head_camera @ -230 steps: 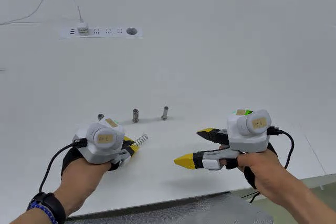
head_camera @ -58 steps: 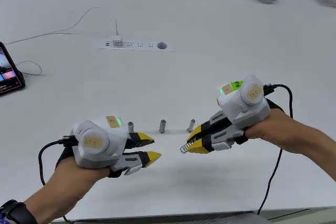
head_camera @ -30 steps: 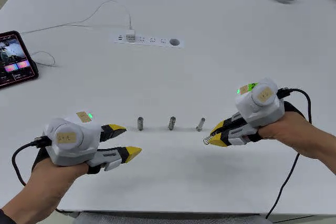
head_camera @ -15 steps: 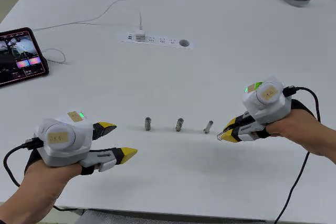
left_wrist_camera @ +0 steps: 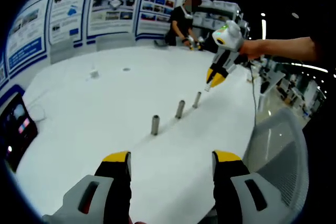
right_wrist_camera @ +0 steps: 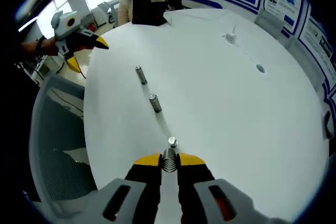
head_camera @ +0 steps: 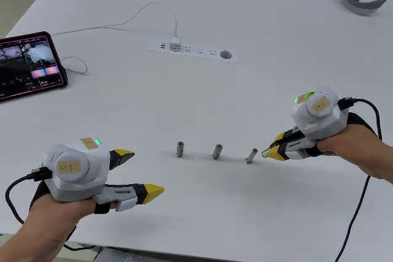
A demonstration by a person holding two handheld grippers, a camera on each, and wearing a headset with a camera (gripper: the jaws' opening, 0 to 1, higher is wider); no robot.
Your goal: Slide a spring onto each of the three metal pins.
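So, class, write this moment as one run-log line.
right gripper: shut on spring | by bare third pin | left gripper: open, empty | two pins sprung

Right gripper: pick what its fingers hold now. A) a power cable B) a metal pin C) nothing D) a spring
D: in the right gripper view, the right gripper has its fingers shut on a spring, just short of the bare pin.
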